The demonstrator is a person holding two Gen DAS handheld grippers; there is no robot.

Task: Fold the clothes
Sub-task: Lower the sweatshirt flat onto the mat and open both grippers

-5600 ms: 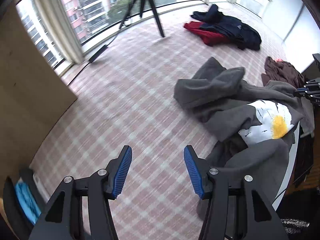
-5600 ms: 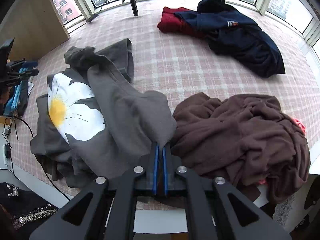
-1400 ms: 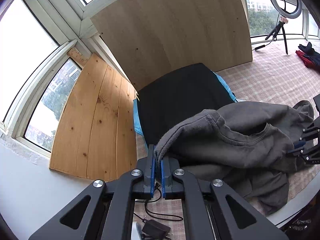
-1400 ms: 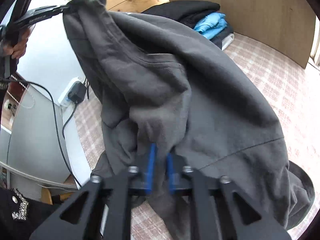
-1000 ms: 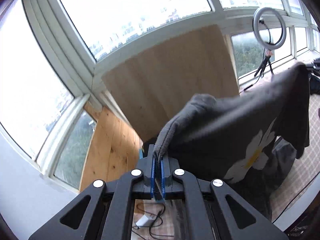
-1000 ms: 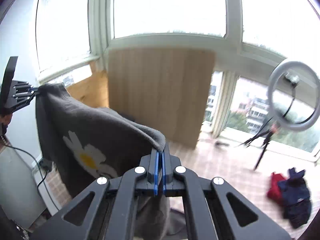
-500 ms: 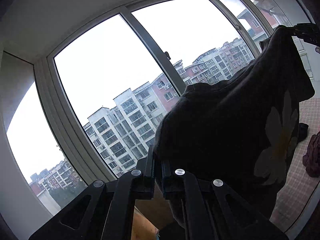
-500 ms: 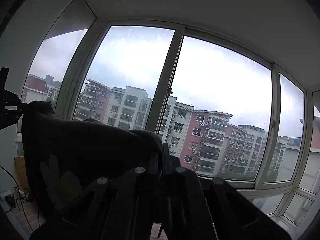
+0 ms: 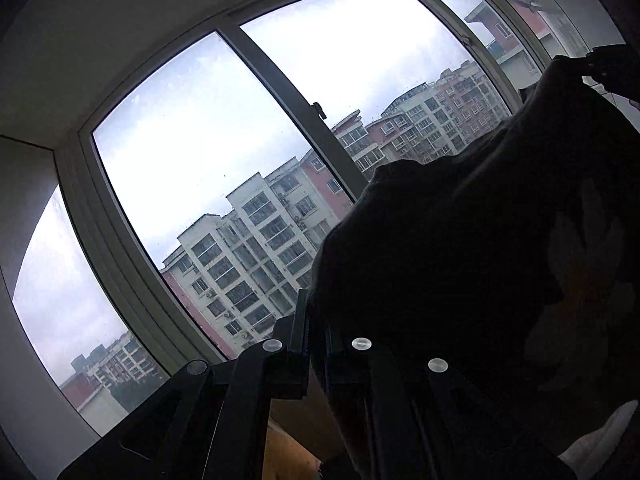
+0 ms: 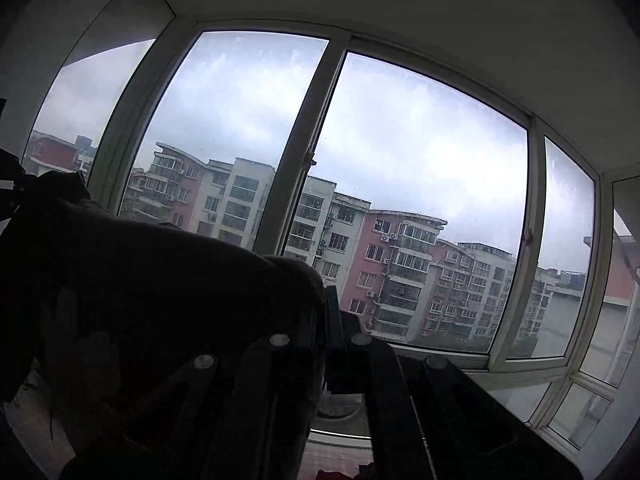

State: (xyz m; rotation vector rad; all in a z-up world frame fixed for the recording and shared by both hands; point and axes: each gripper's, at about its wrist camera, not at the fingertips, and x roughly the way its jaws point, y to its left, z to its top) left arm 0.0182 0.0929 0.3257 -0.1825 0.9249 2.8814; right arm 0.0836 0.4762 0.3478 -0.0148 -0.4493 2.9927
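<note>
The dark grey sweatshirt (image 9: 460, 248) with a daisy print hangs stretched in the air between my two grippers, seen as a dark shape against the windows. My left gripper (image 9: 316, 312) is shut on one top corner of it. My right gripper (image 10: 324, 308) is shut on the other top corner of the sweatshirt (image 10: 160, 288). The right gripper also shows far right in the left wrist view (image 9: 608, 64), and the left gripper at the left edge of the right wrist view (image 10: 10, 192). The faint daisy print (image 9: 584, 248) faces the left camera.
Both cameras point up at large windows (image 9: 240, 128) with apartment blocks outside (image 10: 400, 272). A strip of checked floor (image 10: 336, 456) and a bit of red clothing (image 10: 324, 474) show at the bottom of the right wrist view.
Both grippers have kept rising and tilting upward with the sweatshirt held between them; the views swung from the floor and wooden boards to the windows and ceiling.
</note>
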